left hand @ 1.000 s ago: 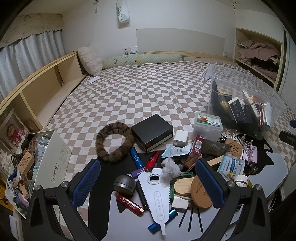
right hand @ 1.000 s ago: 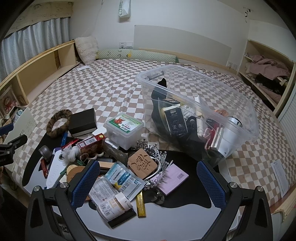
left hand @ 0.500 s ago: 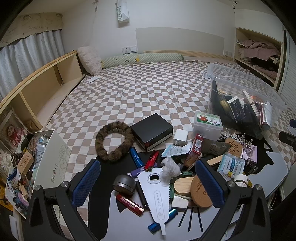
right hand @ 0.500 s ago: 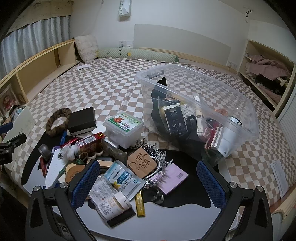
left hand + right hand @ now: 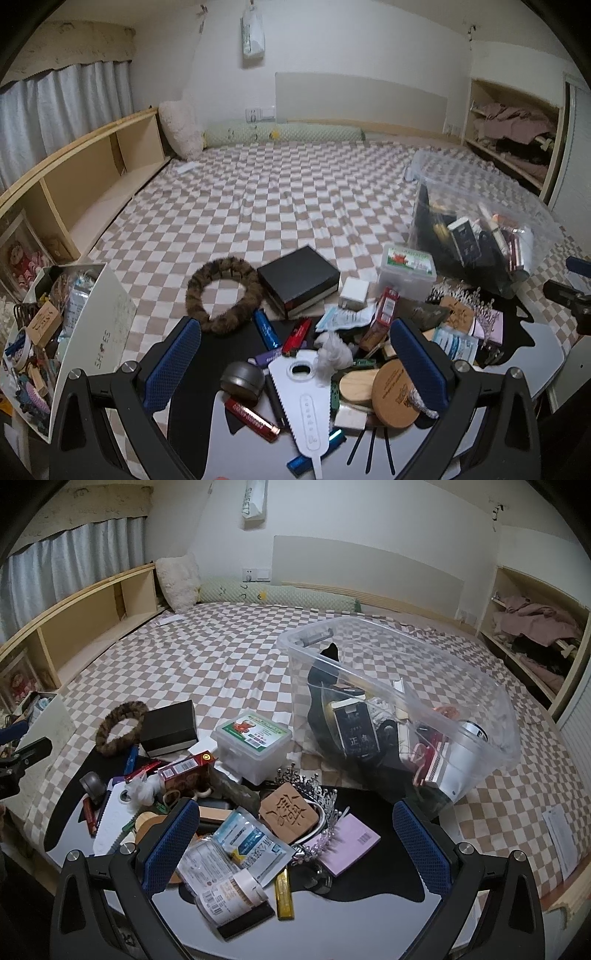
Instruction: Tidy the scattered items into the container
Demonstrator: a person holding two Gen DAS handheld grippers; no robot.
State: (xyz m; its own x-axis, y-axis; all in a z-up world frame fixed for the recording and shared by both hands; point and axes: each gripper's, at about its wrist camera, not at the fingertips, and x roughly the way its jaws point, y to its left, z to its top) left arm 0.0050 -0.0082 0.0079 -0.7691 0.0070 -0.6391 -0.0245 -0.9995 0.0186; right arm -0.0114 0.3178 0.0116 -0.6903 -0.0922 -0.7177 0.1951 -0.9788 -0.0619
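Note:
A clear plastic bin [image 5: 436,686] with several items inside stands on the checkered bed; it also shows in the left wrist view [image 5: 480,206]. Scattered items lie on a black-and-white mat: a black box [image 5: 299,277], a furry brown ring [image 5: 221,291], a white serrated opener [image 5: 306,391], a round wooden coaster [image 5: 397,393], a carved wooden tile [image 5: 290,812], a white lidded box [image 5: 253,742], a purple pad [image 5: 349,843]. My left gripper [image 5: 295,369] is open and empty above the clutter. My right gripper [image 5: 295,849] is open and empty above the packets.
A white shoebox [image 5: 96,332] full of small things stands at the left. Wooden shelves [image 5: 92,184] run along the bed's left side and a clothes shelf [image 5: 535,635] is at the right. The mat [image 5: 369,915] reaches the bed's front edge.
The right gripper has drifted slightly forward and left over the clutter. The left gripper has barely moved. Both stay open and empty.

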